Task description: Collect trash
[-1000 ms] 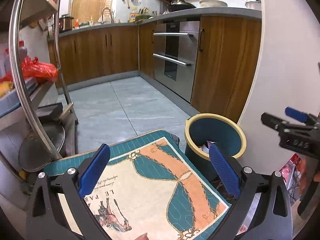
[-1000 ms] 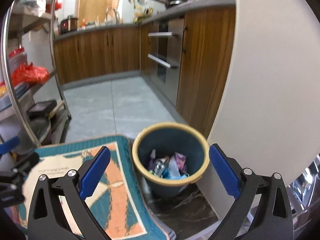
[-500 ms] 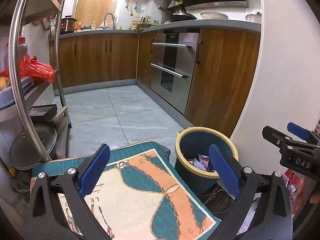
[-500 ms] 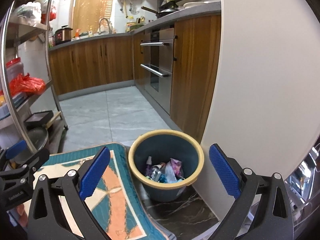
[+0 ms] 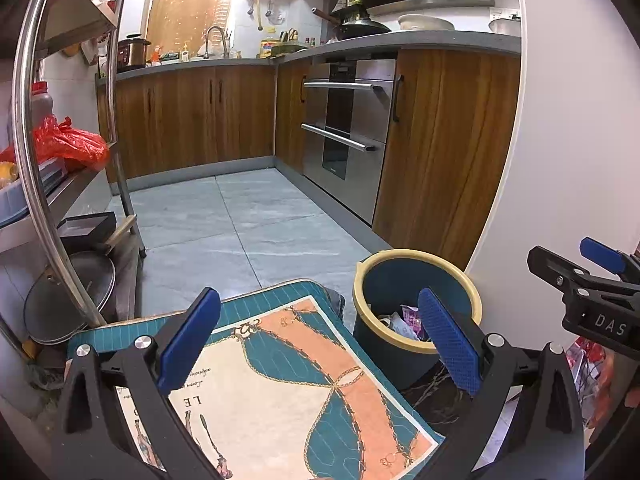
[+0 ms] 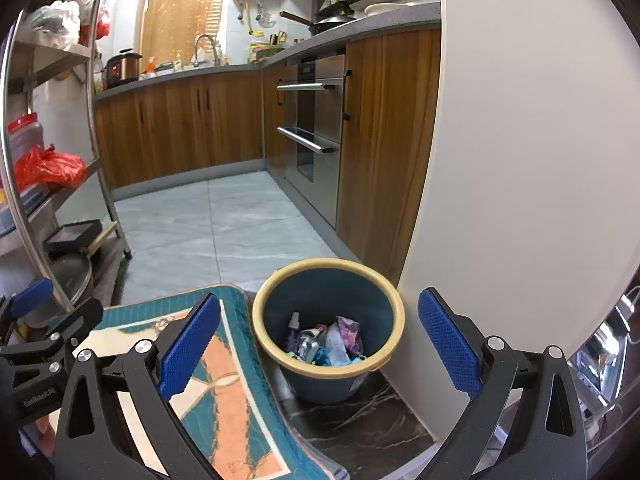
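Right wrist view showed the right tongs (image 6: 319, 346) spread wide and empty above the blue bin (image 6: 362, 274), which held the trash (image 6: 326, 342). Beside the bin lay a teal mat (image 6: 236, 396); the left tongs (image 5: 318, 346) gaped wide over it, holding nothing.

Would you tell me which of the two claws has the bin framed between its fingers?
The right claw: the yellow-rimmed bin sits between its fingers, whereas the left claw frames the patterned mat.

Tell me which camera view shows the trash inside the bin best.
The right wrist view: it looks down into the bin, showing the trash. In the left wrist view a hand-held gripper finger partly hides it.
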Demonstrator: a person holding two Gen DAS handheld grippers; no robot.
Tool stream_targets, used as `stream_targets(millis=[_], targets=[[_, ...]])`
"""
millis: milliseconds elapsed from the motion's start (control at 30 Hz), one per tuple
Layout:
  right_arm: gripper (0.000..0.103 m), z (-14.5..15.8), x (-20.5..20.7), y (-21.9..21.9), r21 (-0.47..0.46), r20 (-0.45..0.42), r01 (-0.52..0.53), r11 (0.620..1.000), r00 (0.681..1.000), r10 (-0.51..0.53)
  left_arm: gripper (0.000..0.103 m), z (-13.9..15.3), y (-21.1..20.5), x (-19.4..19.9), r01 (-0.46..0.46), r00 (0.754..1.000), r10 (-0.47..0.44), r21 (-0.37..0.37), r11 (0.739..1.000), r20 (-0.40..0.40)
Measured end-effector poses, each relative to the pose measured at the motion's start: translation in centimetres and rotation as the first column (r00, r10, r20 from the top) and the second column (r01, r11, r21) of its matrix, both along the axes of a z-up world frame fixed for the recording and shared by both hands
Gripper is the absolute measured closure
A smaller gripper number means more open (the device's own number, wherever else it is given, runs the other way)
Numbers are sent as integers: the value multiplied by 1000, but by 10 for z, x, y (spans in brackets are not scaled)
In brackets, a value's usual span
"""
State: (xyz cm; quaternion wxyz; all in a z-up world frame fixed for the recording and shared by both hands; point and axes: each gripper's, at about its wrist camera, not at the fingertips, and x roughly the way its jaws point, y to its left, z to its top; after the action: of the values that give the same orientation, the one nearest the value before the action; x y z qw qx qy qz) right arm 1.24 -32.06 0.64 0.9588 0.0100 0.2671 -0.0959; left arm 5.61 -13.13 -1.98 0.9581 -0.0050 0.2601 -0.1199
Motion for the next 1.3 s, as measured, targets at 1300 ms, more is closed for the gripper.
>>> stream_targets(millis=[1300], targets=[[5, -1, 2, -13, 15, -2, 25, 1000, 1000, -25, 5, -3, 0, -2, 11, 1000, -11, 30, 999, -4]])
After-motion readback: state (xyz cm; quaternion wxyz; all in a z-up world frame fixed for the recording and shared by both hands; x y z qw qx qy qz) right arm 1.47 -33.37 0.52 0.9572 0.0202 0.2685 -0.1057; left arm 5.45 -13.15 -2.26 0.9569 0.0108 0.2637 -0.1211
